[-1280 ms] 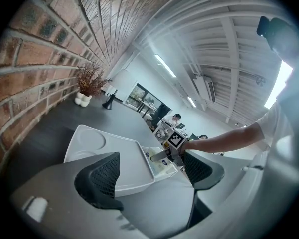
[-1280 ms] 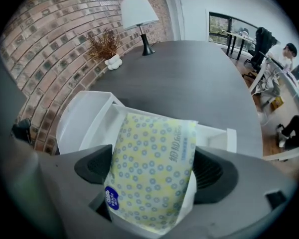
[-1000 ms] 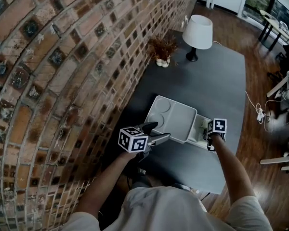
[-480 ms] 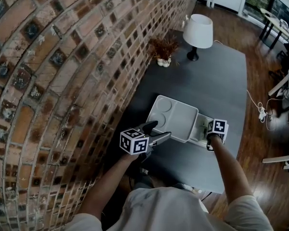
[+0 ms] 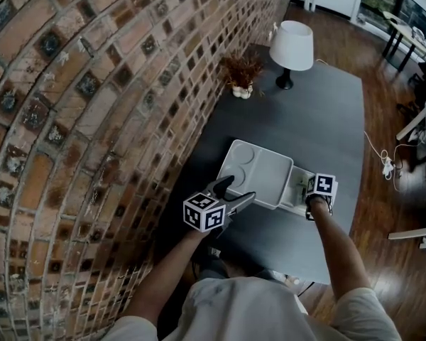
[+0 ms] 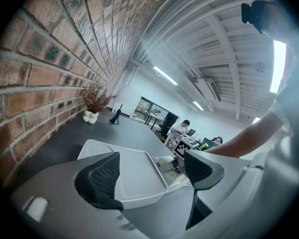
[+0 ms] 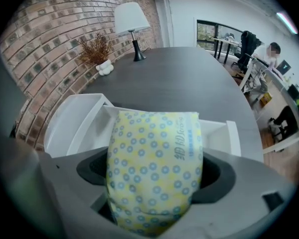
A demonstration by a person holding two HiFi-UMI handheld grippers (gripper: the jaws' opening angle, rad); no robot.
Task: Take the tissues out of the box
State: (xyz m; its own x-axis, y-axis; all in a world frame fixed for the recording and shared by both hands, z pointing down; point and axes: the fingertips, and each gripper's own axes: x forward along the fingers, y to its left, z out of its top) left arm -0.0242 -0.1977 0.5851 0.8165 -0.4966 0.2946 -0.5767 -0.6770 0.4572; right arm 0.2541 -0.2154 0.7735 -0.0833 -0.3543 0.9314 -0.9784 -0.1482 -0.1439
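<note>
Left tool (image 6: 152, 172) edged rightward (jaws wide); right tool (image 7: 154, 176) grips yellow blue-dotted tissue pack (image 7: 152, 138).

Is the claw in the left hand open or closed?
Open. The left gripper has its jaws apart, with nothing held between them.

Open-plan office, long brick wall (image 5: 71, 119), dark table (image 5: 319, 112) with lamp (image 5: 292, 45), wood floor (image 5: 405, 290), 2 seated people (image 6: 185, 126) at desks (image 7: 223, 40), ceiling strip lights (image 6: 164, 75).
</note>
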